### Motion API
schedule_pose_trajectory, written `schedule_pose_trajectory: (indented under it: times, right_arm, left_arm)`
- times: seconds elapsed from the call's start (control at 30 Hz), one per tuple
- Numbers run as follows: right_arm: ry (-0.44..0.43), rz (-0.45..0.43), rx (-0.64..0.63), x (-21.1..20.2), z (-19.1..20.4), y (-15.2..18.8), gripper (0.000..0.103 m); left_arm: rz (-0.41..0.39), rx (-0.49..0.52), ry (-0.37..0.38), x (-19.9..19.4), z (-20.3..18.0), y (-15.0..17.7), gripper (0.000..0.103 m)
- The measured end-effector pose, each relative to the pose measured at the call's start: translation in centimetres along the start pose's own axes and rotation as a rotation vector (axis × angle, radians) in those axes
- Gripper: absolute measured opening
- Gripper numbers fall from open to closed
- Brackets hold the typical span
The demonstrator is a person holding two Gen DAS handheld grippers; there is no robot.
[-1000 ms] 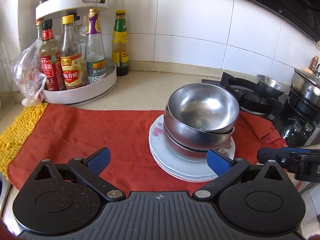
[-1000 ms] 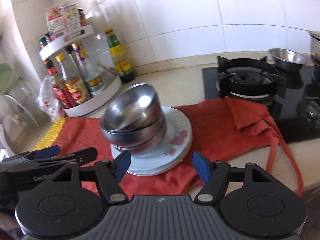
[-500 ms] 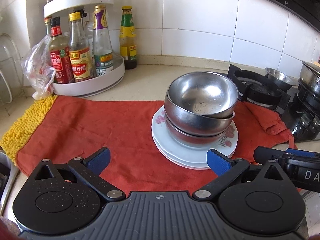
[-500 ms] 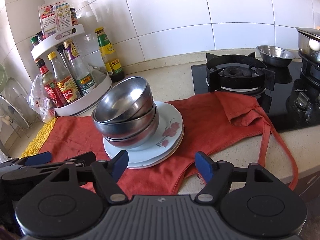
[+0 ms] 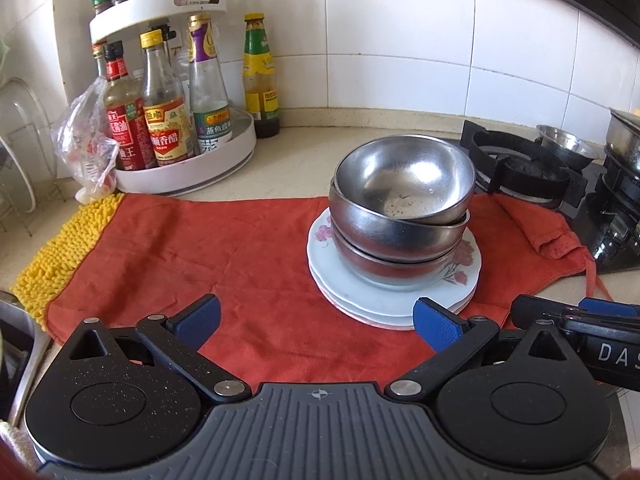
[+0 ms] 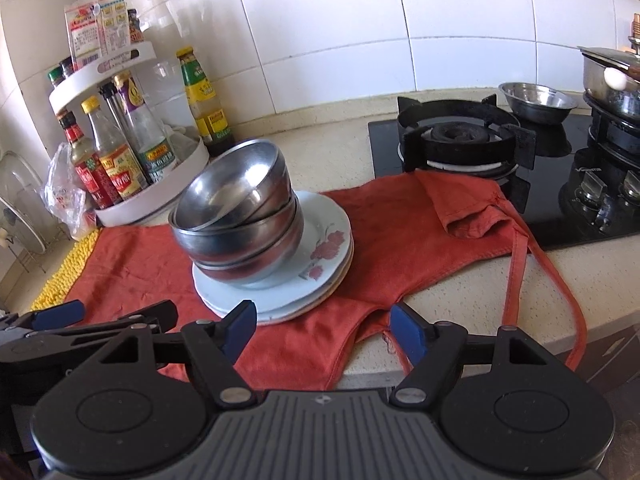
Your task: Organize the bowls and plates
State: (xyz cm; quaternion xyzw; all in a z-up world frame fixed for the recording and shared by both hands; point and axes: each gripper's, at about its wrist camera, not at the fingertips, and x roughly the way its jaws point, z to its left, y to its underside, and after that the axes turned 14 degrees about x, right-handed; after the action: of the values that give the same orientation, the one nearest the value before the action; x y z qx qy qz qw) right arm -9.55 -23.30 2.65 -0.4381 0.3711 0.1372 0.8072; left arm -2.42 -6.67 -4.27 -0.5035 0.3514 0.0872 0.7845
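left gripper: jaws wide apart, held nothing
right gripper: spread open, empty; body read "das"
steel bowls: nested on floral plates
bottles: chinese labels

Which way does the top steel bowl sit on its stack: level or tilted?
Tilted. The top steel bowl leans in the bowl beneath it, one side of its rim higher than the other.

Red cloth spread on countertop, yellow shaggy mat at its left end. White 2-tier rack w/ sauce bottles by wall; plastic bag beside it. Gas stove at right, small steel dish behind burner.
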Motion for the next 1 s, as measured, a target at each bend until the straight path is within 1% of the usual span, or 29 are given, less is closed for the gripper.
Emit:
schedule_pose_trajectory:
  times: [0.1, 0.37, 0.73, 1.0]
  right_arm:
    - [0.011, 0.017, -0.005, 0.22, 0.02, 0.2, 0.074]
    - [0.031, 0.041, -0.019, 0.32, 0.26, 0.54, 0.074]
    - [0.026, 0.03, -0.029, -0.16, 0.47, 0.51, 0.074]
    - [0.017, 0.028, -0.04, -0.3, 0.5, 0.46, 0.074]
  left_arm:
    - [0.02, 0.011, -0.014, 0.08, -0.15, 0.27, 0.103]
    - [0.06, 0.02, -0.008, 0.25, -0.03, 0.6, 0.102]
    - [0.061, 0.013, -0.001, -0.05, 0.12, 0.58, 0.102]
    - [0.055, 0.013, -0.024, -0.31, -0.19, 0.57, 0.102]
